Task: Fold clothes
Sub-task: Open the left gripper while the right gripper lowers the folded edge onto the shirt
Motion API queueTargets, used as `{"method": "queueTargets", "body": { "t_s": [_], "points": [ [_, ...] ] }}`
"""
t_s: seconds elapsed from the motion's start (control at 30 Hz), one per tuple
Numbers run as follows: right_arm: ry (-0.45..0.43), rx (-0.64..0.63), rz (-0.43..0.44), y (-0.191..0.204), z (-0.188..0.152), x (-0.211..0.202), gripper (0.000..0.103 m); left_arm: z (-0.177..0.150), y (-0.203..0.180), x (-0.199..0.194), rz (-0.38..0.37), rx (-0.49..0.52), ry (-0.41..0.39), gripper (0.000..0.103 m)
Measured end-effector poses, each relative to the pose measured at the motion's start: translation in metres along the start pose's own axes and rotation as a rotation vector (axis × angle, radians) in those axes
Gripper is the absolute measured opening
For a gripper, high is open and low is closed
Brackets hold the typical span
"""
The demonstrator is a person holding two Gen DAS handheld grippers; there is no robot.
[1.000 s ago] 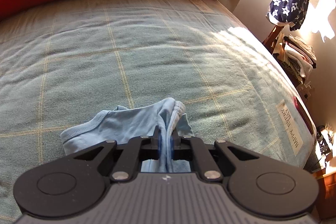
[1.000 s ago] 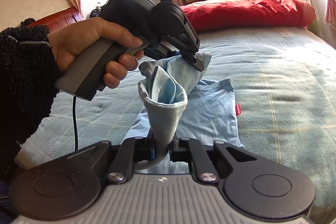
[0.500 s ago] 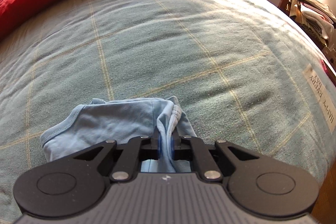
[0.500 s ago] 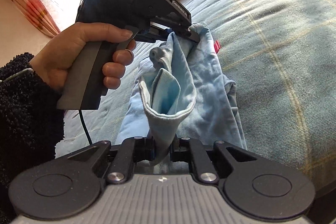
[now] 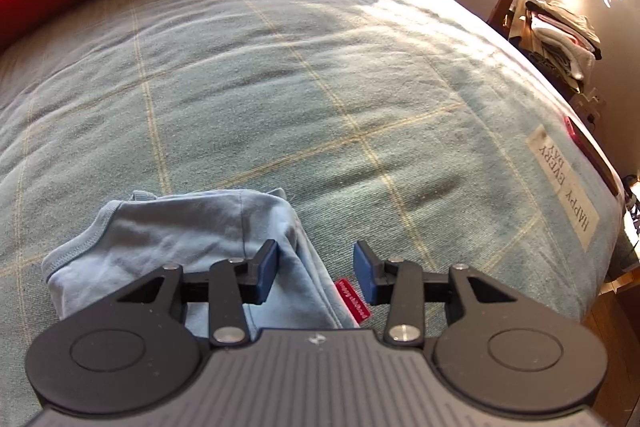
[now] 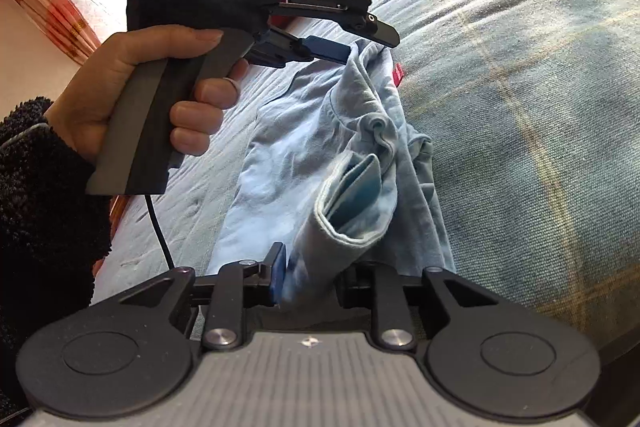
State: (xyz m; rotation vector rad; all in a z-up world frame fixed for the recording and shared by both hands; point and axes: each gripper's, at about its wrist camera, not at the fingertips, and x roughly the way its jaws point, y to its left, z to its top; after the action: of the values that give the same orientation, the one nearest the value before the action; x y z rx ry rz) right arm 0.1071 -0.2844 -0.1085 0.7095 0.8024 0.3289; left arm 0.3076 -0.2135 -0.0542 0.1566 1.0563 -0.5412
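On the bed (image 5: 360, 87), we hold both grippers' jaws parted, cloth loose between them, and should lift clear gently so the light-blue T-shirt (image 5: 180, 227) lies flat.

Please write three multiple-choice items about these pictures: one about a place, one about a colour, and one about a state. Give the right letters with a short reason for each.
1. Where does the light blue cotton garment lie?
A. on a red pillow
B. on the green checked blanket of the bed
C. on a wooden floor

2. Which colour has the small sewn tag at the garment's edge?
A. yellow
B. white
C. red

3. How stands the left gripper?
A. open, fingers apart
B. shut on the garment
C. shut on nothing

Answers:
1 B, since the blanket's yellow grid lines run on all sides of the garment.
2 C, since the tag shows bright red against the pale blue cloth.
3 A, since a wide gap parts its two blue pads, with the cloth's edge lying loose below.
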Motion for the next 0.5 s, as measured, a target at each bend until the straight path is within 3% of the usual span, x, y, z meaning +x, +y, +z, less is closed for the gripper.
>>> {"method": "queueTargets", "body": {
  "t_s": [0.17, 0.23, 0.5],
  "points": [
    [-0.038, 0.05, 0.015, -0.013, 0.006, -0.007, 0.032, -0.03, 0.017, -0.029, 0.027, 0.051, -0.035, 0.049],
    [-0.033, 0.034, 0.019, -0.012, 0.006, -0.008, 0.014, -0.042, 0.024, -0.04, 0.038, 0.072, -0.049, 0.052],
    [-0.023, -0.009, -0.044, -0.014, -0.002, -0.009, 0.013, -0.096, 0.049, -0.077, 0.084, 0.135, -0.097, 0.056]
  ]
}}
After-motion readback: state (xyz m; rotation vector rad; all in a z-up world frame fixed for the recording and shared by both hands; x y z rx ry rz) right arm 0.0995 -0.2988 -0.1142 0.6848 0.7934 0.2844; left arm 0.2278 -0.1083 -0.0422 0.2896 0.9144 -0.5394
